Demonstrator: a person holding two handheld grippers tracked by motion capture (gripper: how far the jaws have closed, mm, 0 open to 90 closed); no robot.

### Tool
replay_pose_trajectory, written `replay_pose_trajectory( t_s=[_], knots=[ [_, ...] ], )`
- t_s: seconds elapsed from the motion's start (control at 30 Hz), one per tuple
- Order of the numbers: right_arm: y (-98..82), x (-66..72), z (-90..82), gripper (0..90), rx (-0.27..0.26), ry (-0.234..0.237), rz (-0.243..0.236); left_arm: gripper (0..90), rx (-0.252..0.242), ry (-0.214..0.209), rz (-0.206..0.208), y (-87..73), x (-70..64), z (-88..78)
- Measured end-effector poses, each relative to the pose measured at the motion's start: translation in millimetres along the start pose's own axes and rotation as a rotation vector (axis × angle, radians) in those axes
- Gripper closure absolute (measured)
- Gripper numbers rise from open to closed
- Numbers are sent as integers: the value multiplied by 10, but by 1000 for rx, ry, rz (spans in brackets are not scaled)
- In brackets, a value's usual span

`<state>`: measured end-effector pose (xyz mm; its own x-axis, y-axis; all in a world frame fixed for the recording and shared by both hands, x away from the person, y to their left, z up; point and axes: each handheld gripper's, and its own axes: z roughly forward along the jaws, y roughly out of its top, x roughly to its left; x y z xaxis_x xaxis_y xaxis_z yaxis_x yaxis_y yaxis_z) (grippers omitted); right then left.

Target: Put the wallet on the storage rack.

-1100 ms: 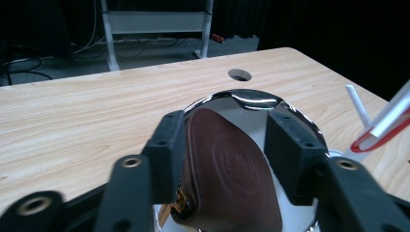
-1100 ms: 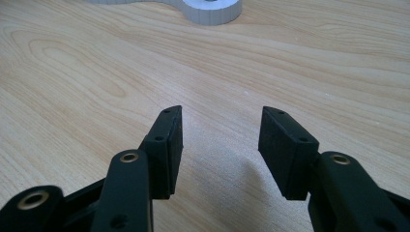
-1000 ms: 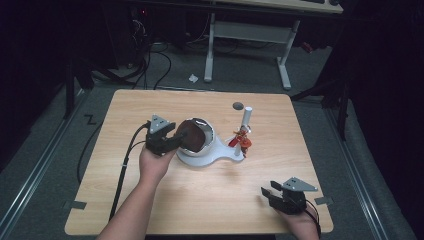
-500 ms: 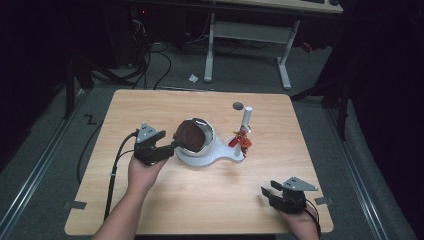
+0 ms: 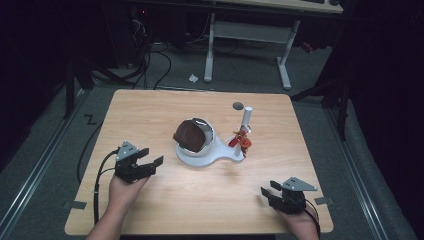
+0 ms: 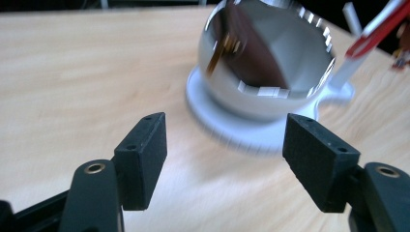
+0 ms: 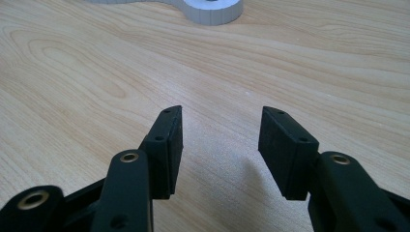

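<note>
Left gripper (image 5: pixel 150 162), held in the person's left hand (image 5: pixel 122 187) at the table's near-left, stands with jaws wide and nothing between them; they have just been opening. Right gripper (image 5: pixel 270 192), at the near-right corner, also stands parted over bare wood, holding nothing. High view: a shiny metal bowl (image 5: pixel 200 135) sits tilted on a white stand (image 5: pixel 207 157) at the middle of the wooden table (image 5: pixel 150 110), with a dark brown mass (image 5: pixel 189 135) at its mouth; a white post (image 5: pixel 246 120) with red parts (image 5: pixel 240 141) rises from the stand's right end, and a small dark disc (image 5: pixel 238 106) lies just behind it. Left gripper view: close and blurred, the bowl (image 6: pixel 266 63) shows its mirrored side and the ribbed rim of the stand (image 6: pixel 232 130), well apart from the pads (image 6: pixel 145 150). Right gripper view: between and beyond the pads (image 7: pixel 169 145) lies bare wood grain, with the stand's rounded end (image 7: pixel 212 12) at the top edge.
</note>
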<state>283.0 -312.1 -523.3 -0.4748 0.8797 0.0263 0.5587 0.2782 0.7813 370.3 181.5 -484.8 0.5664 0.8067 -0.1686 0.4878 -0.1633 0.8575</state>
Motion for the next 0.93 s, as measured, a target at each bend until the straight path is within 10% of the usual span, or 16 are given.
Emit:
replay_pose_trajectory(
  t_s=[0.47, 0.93],
  knots=[
    [-1, 25, -1, 515, -1, -6, -3, 308, 194, 37, 51, -844, 74, -480],
    [15, 14, 15, 513, -2, -53, 19, 305, 158, 10, 78, -859, 132, -575]
  ],
)
